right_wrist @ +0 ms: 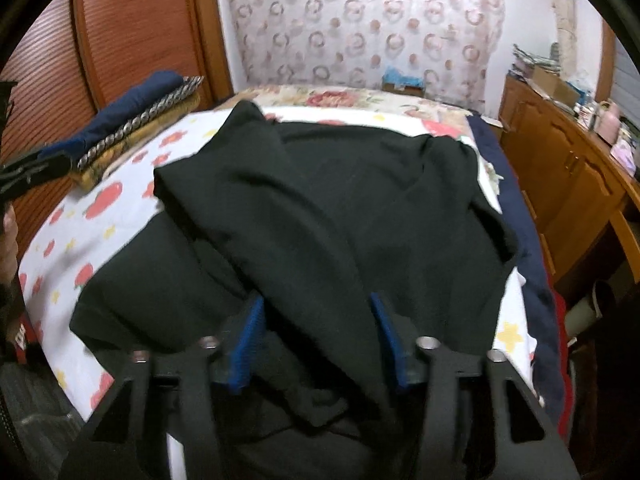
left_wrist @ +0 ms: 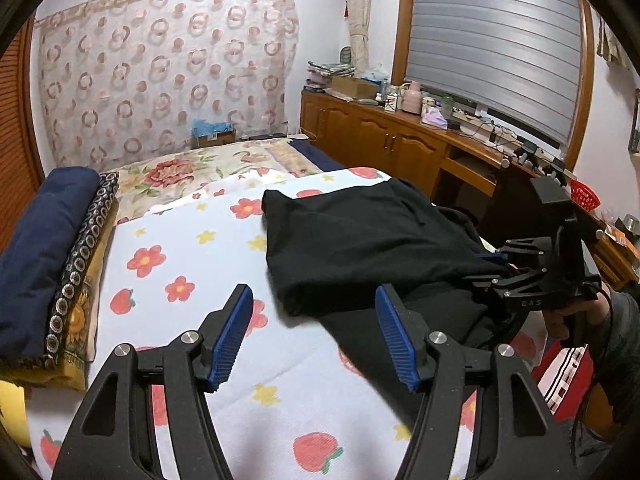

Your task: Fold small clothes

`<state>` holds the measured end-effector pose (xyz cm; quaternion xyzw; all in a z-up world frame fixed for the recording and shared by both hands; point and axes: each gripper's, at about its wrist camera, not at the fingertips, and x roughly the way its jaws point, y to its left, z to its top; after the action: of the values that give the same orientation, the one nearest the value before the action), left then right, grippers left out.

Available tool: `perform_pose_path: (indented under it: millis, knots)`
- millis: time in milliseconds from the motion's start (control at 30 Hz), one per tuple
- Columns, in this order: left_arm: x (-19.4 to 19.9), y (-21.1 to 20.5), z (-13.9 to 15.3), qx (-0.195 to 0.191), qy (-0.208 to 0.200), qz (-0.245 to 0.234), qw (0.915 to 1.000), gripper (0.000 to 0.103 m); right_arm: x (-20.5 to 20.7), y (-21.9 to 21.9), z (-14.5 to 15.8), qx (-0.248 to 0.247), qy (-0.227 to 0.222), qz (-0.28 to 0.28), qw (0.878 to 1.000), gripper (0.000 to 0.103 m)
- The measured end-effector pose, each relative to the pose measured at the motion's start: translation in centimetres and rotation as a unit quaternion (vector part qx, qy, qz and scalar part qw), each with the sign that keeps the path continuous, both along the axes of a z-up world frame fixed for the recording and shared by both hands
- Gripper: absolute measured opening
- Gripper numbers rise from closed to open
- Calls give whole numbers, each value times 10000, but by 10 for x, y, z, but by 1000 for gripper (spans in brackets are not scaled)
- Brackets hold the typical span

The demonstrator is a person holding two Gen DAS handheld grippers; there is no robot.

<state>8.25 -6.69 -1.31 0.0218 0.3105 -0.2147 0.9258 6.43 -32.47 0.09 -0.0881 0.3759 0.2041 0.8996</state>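
A black garment (left_wrist: pixel 360 240) lies partly folded on the flower-print bedsheet (left_wrist: pixel 192 248); it fills the middle of the right wrist view (right_wrist: pixel 320 208). My left gripper (left_wrist: pixel 314 300) is open and empty, hovering over the sheet with the garment's near-left edge just past its right finger. My right gripper (right_wrist: pixel 316 304) is open, its blue pads (right_wrist: pixel 252 336) on either side of a fold of the garment lying between them. It also shows in the left wrist view (left_wrist: pixel 500 264) at the garment's right edge.
A stack of folded textiles (left_wrist: pixel 52 264) lies at the bed's left edge. A floral quilt (left_wrist: pixel 192 172) covers the far end. A wooden cabinet (left_wrist: pixel 400 144) with clutter runs along the right. A red basket (left_wrist: pixel 584 194) sits there.
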Motion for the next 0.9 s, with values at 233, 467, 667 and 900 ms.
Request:
perform_pose_path:
  millis: [233,467,667,900]
  knots:
    - [0,8,0,-70,-13,95,9999,65,-22,0,33,19,-625,167,9979,13]
    - [-5,11,6,-117,-125,158,9997,65,-41,-17,72,61,-980,-52,9952,13]
    - [-7,10,10,-99,-182,164,9997,65,-28,-23,43,-228,-454,-357,9981,14]
    - [-8,9,10,-91,-199,169,9996,65,-28,-20,51,-300,-504,-452,9973,43]
